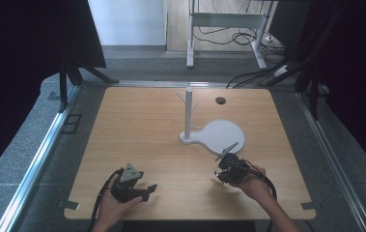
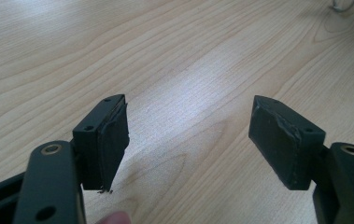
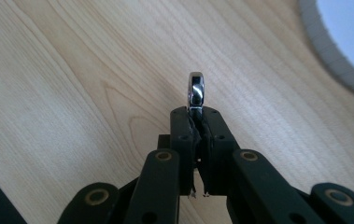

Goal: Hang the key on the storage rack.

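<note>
A small shiny metal ring [image 3: 196,91] stands edge-on above the tips of my right gripper [image 3: 196,112], whose jaws are shut on its lower part just over the wooden table. In the high view this right gripper [image 1: 218,174] is held by a hand near the front right, just short of the white jewellery stand's flat base [image 1: 221,135]. The stand's thin post with short branches [image 1: 188,113] rises at the base's left end. My left gripper [image 1: 150,188] rests at the front left in the other hand. Its pads [image 2: 114,140] are wide apart with nothing between them.
The wooden table [image 1: 142,125] has a round cable hole [image 1: 220,100] at the back. The white base's edge [image 3: 326,49] lies to the upper right of the held ring. Metal rails run along both sides of the table, and dark curtains hang beyond them.
</note>
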Demonstrator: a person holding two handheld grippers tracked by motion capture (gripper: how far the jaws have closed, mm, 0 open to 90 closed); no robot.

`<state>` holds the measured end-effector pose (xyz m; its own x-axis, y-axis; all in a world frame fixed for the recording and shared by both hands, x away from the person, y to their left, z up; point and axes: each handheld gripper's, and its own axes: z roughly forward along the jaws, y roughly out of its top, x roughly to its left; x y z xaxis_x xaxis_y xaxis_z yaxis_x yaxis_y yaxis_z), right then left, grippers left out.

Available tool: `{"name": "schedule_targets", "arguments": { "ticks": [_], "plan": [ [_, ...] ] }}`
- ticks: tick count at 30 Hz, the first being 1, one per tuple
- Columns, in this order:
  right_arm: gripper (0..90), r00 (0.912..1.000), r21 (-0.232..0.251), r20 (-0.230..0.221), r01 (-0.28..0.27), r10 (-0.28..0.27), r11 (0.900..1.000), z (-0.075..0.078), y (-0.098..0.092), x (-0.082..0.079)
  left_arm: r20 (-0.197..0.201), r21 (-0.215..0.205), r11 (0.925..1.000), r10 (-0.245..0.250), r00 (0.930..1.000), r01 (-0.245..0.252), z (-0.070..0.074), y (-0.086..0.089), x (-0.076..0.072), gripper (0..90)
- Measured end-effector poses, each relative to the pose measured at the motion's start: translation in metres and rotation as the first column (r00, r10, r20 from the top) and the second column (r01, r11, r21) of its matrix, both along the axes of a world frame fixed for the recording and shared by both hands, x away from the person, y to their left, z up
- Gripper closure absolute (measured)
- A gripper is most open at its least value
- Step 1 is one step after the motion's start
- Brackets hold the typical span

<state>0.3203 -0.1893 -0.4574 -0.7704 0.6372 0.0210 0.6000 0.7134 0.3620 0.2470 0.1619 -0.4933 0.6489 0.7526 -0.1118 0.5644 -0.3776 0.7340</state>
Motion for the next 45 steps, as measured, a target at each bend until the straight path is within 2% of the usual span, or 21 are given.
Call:
{"name": "schedule_targets", "arguments": {
  "ticks": [8, 22, 37, 45],
  "plan": [
    [84.5, 0.9982, 0.071, 0.056, 0.017, -0.021, 0.997, 0.017, -0.009, 0.002, -0.001, 0.002, 1.0, -0.001, 1.0, 0.001, -0.001, 0.0, 0.0, 29.0],
    [84.5, 0.9933, 0.127, 0.101, 0.044, -0.057, 0.991, 0.027, -0.012, 0.013, -0.005, 0.004, 1.0, -0.002, 1.0, 0.002, -0.002, 0.0, 0.001, 29.0],
    [84.4, 0.9869, 0.137, 0.14, 0.061, -0.081, 0.989, 0.038, -0.002, 0.034, -0.008, 0.004, 1.0, -0.002, 1.0, 0.002, -0.002, 0.0, 0.001, 29.0],
    [84.4, 0.9849, 0.147, 0.144, 0.075, -0.096, 0.986, 0.044, -0.002, 0.042, -0.012, 0.009, 0.9999, -0.007, 0.9999, 0.007, -0.003, -0.001, 0.001, 29.0]
  ]
}}
